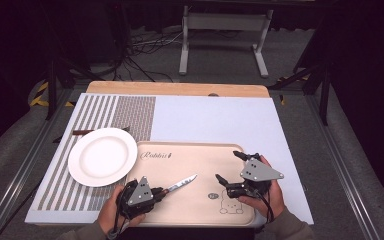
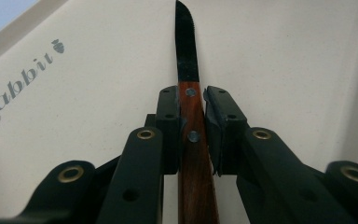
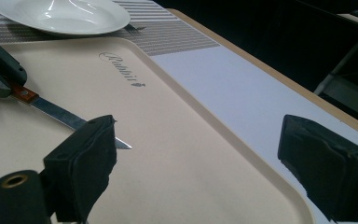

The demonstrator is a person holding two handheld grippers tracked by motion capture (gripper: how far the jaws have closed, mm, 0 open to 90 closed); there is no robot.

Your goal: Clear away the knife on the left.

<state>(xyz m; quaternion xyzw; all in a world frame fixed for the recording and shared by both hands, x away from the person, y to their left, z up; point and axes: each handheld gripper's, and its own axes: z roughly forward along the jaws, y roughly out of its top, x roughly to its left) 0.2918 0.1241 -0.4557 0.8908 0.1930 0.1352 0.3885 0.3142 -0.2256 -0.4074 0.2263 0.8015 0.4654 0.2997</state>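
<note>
1. Your left gripper (image 1: 161,191) is clamped on the knife (image 1: 181,183), with both jaws pressed against the riveted wooden handle (image 2: 193,154) just behind the blade (image 2: 186,44).
2. The knife sits low over the near-left part of the beige tray (image 1: 195,207). Whether it touches the tray, you cannot tell.
3. In the high view its long axis runs diagonally: handle toward you and to the left, serrated tip pointing away and to the right, toward the tray's middle.
4. Your right gripper (image 1: 228,168) holds nothing. Its jaws stand wide apart over the tray's right end, with the knife tip (image 3: 121,143) just beyond its left jaw in the right gripper view.
5. The tray bears the word "Rabbit" (image 1: 156,155) and a small bear drawing (image 1: 230,201). It lies on a pale blue mat (image 1: 220,120).
6. A white plate (image 1: 102,156) rests on a striped placemat (image 1: 105,112), touching the tray's left edge.
7. The wooden table (image 1: 177,88) stands on grey carpet (image 1: 300,125), with a white stand (image 1: 225,30) and cables (image 1: 145,50) behind it in a dark room.
</note>
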